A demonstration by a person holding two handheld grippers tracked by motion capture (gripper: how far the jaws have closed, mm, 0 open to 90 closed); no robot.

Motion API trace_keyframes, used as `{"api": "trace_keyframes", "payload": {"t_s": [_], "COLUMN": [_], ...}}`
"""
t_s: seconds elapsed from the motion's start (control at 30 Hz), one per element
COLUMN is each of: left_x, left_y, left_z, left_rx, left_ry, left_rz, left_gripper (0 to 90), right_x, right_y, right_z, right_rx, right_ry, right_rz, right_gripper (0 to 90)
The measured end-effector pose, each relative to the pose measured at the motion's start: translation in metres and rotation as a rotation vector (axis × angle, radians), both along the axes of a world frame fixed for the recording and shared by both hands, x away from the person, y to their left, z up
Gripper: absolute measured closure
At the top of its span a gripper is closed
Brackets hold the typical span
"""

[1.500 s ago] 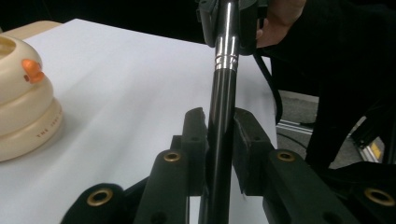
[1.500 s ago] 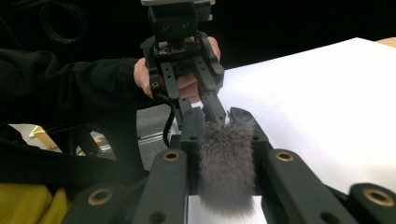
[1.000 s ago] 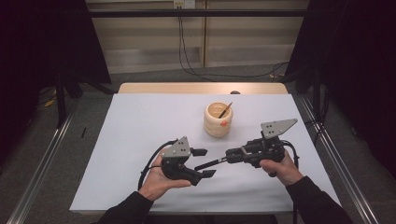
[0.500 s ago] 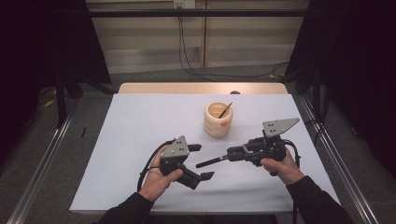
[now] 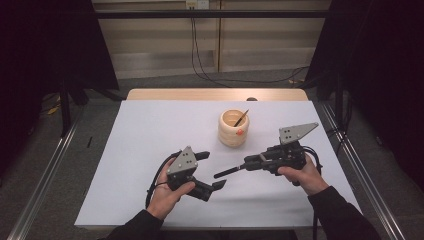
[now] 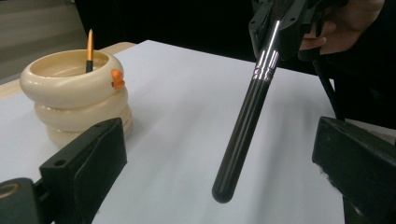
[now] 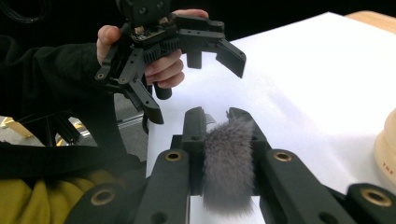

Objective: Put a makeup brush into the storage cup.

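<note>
Cream ringed holder [image 5: 233, 129] beyond brush [image 5: 231, 171]; white table sheet [image 5: 150, 140] around.

A glossy black brush [image 6: 243, 135] with grey bristles [image 7: 227, 158]. The ringed holder [image 5: 233, 128] near the tabletop's far edge is cream with an orange spot. The tabletop [image 5: 150, 135] is white, its far edge pale wood.

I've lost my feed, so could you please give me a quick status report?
Left gripper open, jaws just opened, nothing between them. Right gripper shut on brush, handle pointing at left. Holder beyond, apart. Nothing in the way.
</note>
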State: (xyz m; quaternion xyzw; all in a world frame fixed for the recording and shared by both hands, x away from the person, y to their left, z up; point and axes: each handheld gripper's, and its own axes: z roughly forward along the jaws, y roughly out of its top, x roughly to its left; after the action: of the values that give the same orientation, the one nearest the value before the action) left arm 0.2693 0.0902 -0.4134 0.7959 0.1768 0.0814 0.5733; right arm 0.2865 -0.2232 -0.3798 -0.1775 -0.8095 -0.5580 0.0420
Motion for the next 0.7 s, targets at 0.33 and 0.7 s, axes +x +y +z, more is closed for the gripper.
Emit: {"api": "trace_keyframes", "payload": {"t_s": [0.33, 0.7], "left_x": [0.0, 0.0], "left_y": [-0.003, -0.004], "left_z": [-0.007, -0.01], "left_rx": [0.017, 0.034], "left_ry": [0.018, 0.015], "left_rz": [-0.014, -0.027], "left_gripper": [3.2, 3.8], "right_x": [0.007, 0.012], "right_y": [0.01, 0.02], "right_z": [0.007, 0.013], "right_rx": [-0.102, -0.196], "right_ry": [0.022, 0.035], "right_rz": [0.009, 0.015], "right_gripper": [77.7, 77.7]}}
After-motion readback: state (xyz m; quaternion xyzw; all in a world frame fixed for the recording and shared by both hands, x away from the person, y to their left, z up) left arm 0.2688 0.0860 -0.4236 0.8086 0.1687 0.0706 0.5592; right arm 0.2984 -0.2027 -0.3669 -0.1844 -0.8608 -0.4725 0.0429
